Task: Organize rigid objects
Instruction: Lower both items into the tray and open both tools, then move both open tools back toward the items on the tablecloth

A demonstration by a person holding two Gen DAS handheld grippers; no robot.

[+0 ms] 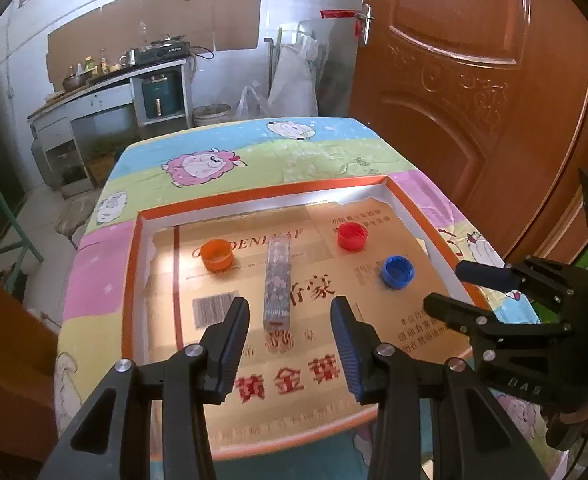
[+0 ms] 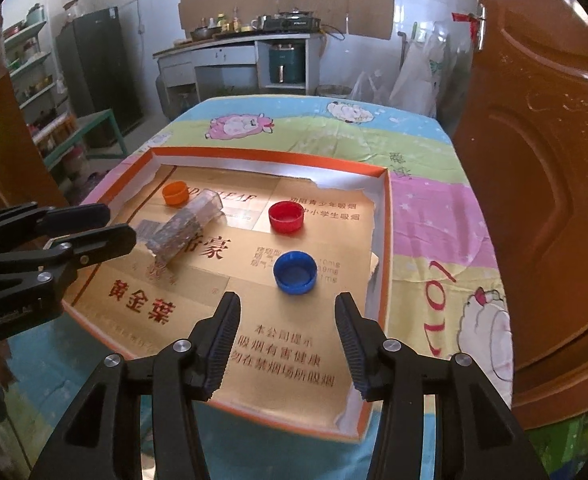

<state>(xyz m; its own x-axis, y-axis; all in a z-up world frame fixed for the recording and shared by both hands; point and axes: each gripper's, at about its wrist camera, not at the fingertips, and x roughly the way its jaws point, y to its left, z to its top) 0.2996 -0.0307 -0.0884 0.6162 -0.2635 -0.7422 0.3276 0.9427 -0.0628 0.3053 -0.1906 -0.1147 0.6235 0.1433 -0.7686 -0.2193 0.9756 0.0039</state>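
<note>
My left gripper (image 1: 290, 312) has its jaws open and holds nothing. My right gripper (image 2: 288, 308) is open and empty too. Both hang over the orange tray (image 1: 130, 280) on the table (image 1: 254, 152). The clear tube (image 1: 279, 280) lies flat in the middle. The orange cap (image 1: 217, 254) sits far left, the red cap (image 1: 352, 236) far right, the blue cap (image 1: 397, 271) nearer.

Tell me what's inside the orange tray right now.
Inside the orange tray, on a printed gold cardboard liner: an orange cap, a red cap, a blue cap and a clear rectangular box lying flat. The tray's floor under the liner is covered.
</note>
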